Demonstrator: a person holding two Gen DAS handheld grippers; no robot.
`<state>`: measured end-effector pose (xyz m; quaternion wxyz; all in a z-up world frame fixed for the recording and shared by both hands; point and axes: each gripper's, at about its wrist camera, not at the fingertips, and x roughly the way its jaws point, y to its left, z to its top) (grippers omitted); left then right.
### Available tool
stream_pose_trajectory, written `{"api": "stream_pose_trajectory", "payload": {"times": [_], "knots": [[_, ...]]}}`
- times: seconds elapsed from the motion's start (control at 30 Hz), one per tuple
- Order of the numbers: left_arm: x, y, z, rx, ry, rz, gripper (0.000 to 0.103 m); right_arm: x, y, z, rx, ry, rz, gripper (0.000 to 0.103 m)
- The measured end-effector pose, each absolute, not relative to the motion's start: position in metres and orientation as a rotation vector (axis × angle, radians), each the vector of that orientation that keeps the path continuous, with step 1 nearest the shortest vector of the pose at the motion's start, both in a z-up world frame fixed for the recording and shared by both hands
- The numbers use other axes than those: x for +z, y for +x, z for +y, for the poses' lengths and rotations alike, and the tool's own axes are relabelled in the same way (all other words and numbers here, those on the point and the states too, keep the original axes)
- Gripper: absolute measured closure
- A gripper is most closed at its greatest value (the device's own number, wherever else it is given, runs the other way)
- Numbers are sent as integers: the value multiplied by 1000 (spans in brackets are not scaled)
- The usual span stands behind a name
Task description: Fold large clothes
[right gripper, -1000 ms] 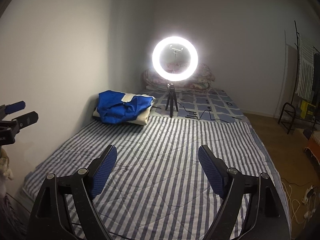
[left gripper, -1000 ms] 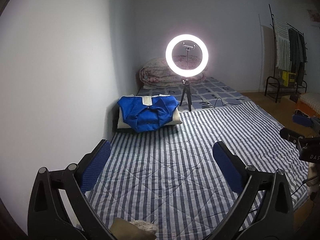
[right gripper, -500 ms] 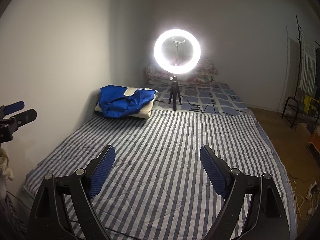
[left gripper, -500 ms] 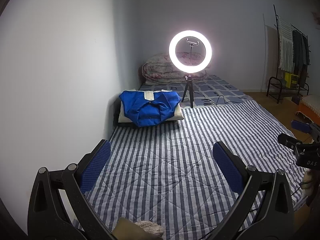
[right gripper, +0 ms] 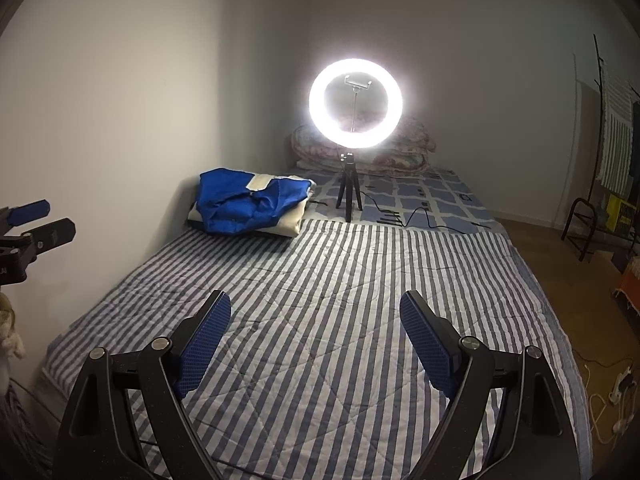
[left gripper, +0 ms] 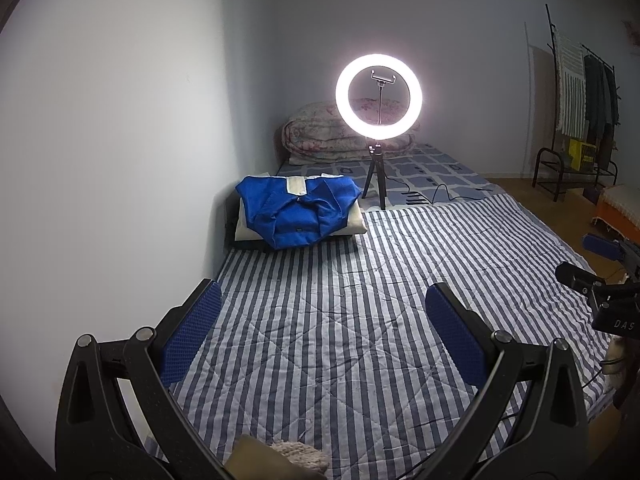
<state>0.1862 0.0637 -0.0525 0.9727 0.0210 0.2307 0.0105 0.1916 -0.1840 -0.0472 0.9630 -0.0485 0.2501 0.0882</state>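
Observation:
A blue garment lies folded on a cream pillow at the far left of the striped bed, against the wall. The right wrist view shows the same blue garment past the striped bed. My left gripper hovers open over the near part of the bed, nothing between its blue pads. My right gripper also stands open and empty above the bed. Both are far from the garment. The right gripper's tips show at the right edge of the left view; the left gripper's tips show at the left edge of the right view.
A lit ring light on a small tripod stands on the bed beyond the garment, its cable trailing right. A rolled quilt lies at the head. A white wall runs along the left. A clothes rack stands at the far right.
Both views have tilted slightly, so the ring light and garment sit a little differently in frame. The grippers stay open and nothing on the bed has moved.

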Motion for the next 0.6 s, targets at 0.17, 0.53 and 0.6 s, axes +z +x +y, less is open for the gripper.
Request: {"api": "stream_pose_trajectory", "payload": {"times": [0.17, 0.53, 0.6], "knots": [[-52, 185, 64, 26, 45, 460, 0, -47, 191, -182, 177, -107, 508, 16], [-50, 184, 66, 30, 46, 451, 0, -47, 192, -185, 177, -89, 505, 16], [-51, 184, 66, 30, 48, 452, 0, -47, 193, -185, 179, -87, 507, 16]]}}
